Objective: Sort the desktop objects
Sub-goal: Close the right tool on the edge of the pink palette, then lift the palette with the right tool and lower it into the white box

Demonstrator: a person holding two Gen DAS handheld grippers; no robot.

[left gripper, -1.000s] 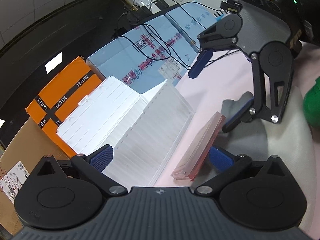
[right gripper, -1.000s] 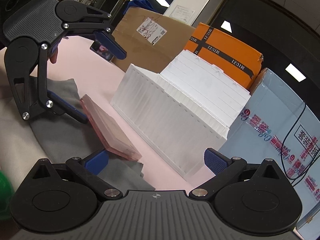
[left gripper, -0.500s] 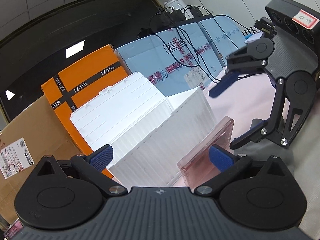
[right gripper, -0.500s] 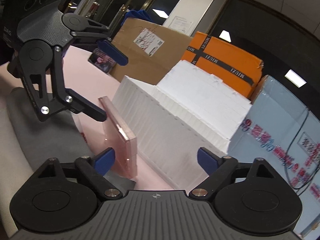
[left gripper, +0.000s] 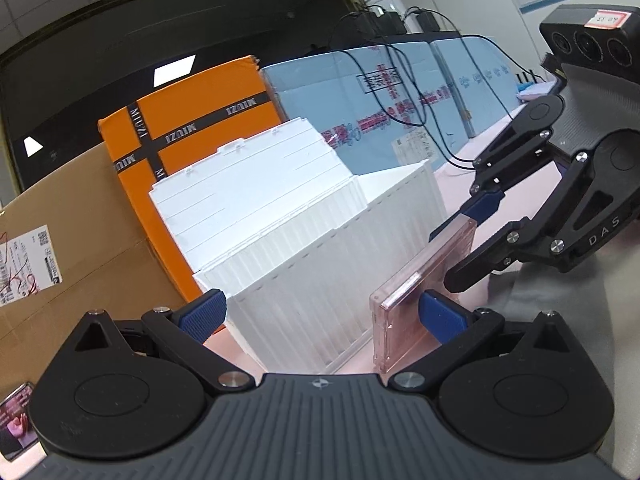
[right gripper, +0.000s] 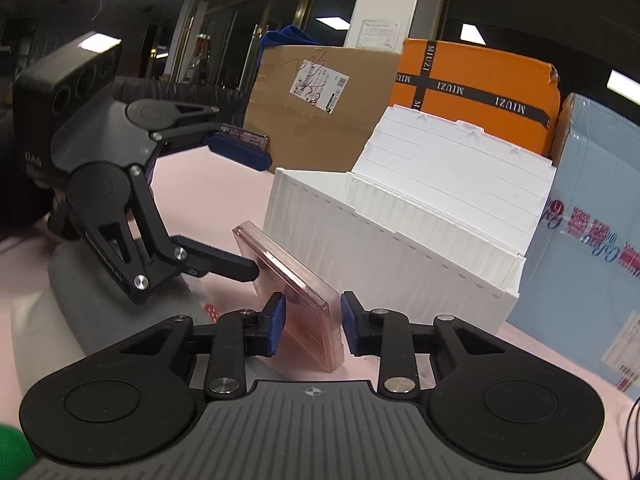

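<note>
A flat pink transparent case (right gripper: 298, 292) stands on edge beside a white ribbed storage box (right gripper: 400, 248) on the pink table. My right gripper (right gripper: 308, 322) is shut on the case's near end, one pad on each face. The case also shows in the left wrist view (left gripper: 416, 292), leaning against the white box (left gripper: 304, 248). My left gripper (left gripper: 320, 316) is open wide; its right pad (left gripper: 442, 318) rests against the case's outer face. The right gripper (left gripper: 476, 236) shows there, closed around the case's far end.
An orange MIUZI box (left gripper: 192, 120), a brown cardboard box (left gripper: 60, 248) and light blue boxes with black cables (left gripper: 384, 104) stand behind the white box. A grey cloth (right gripper: 80, 312) lies under the case's near side. A green object (right gripper: 12, 452) sits at the lower left.
The case has been tipped from lying flat on the cloth to standing on edge against the white box. My right gripper has closed from wide open onto the case. Both grippers dropped lower.
</note>
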